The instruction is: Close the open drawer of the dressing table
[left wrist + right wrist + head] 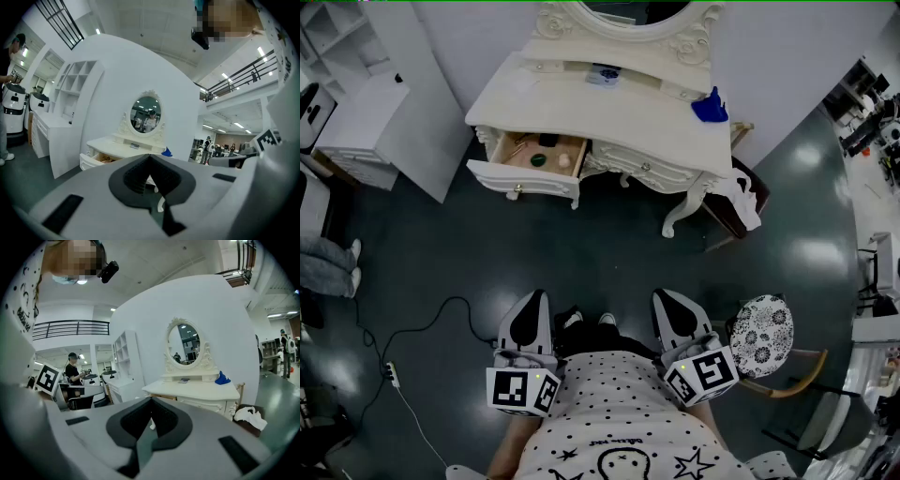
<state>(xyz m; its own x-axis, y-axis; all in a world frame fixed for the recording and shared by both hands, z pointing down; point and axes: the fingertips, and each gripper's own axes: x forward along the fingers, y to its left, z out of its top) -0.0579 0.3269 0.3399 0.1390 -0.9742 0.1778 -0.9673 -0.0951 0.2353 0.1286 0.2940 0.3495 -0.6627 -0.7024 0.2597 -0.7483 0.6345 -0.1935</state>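
Note:
The white dressing table [609,103] stands far ahead against the wall, with an oval mirror [628,14] on top. Its left drawer [546,153] is pulled out, and small items lie inside. Both grippers are held low in front of the person's body, well short of the table. My left gripper [534,300] is shut and holds nothing. My right gripper [670,300] is shut too, also with nothing in it. The left gripper view shows the open drawer [96,159] beyond the closed left gripper [150,157]. In the right gripper view the table [197,390] lies past the closed right gripper [151,399].
A blue object [710,108] lies on the tabletop's right end. A dark seat with white cloth [741,202] stands right of the table. A patterned stool [761,336] is near my right gripper. White shelving [384,122] is on the left, and a cable [412,337] crosses the floor.

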